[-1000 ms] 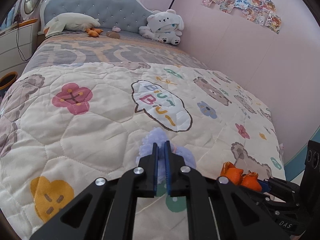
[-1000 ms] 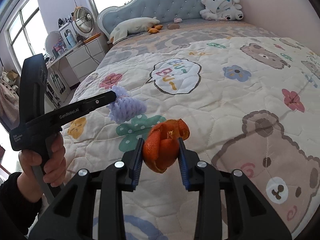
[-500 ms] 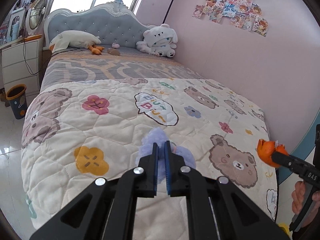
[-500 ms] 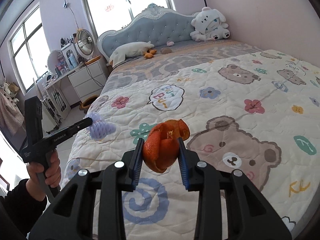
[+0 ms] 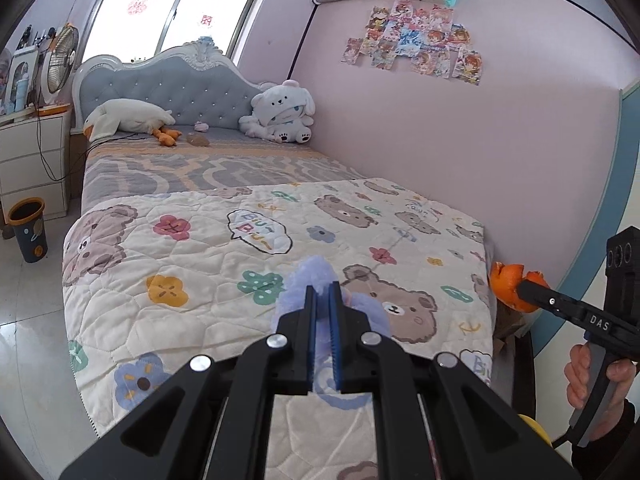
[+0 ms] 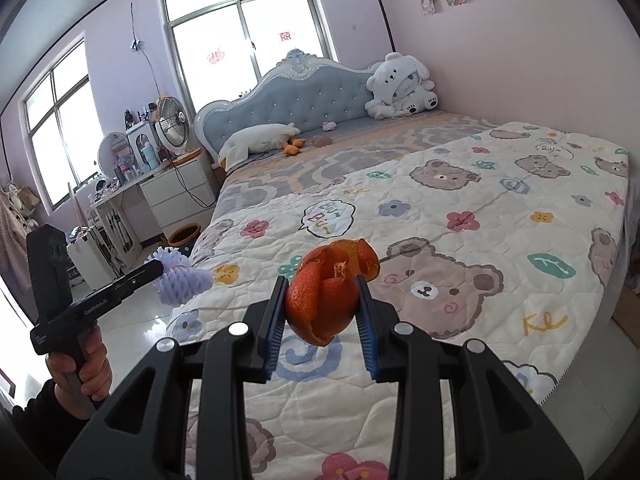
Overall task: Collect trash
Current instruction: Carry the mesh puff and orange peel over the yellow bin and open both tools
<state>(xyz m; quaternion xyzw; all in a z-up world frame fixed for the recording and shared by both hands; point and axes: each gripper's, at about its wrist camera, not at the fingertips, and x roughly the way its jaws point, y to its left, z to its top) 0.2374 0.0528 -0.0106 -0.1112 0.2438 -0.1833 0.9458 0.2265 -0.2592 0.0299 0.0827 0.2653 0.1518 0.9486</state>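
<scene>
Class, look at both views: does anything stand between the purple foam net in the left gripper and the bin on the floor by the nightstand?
Nothing visible: bare floor runs beside the bed from the purple foam net to the bin.

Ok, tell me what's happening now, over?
Left tool shut on purple foam fruit net. Right tool shut on orange peel. Dark bin with orange rim beside bed, path clear.

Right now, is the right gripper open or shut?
Shut on the orange peel: the right gripper has both pads pressing its sides.
</scene>
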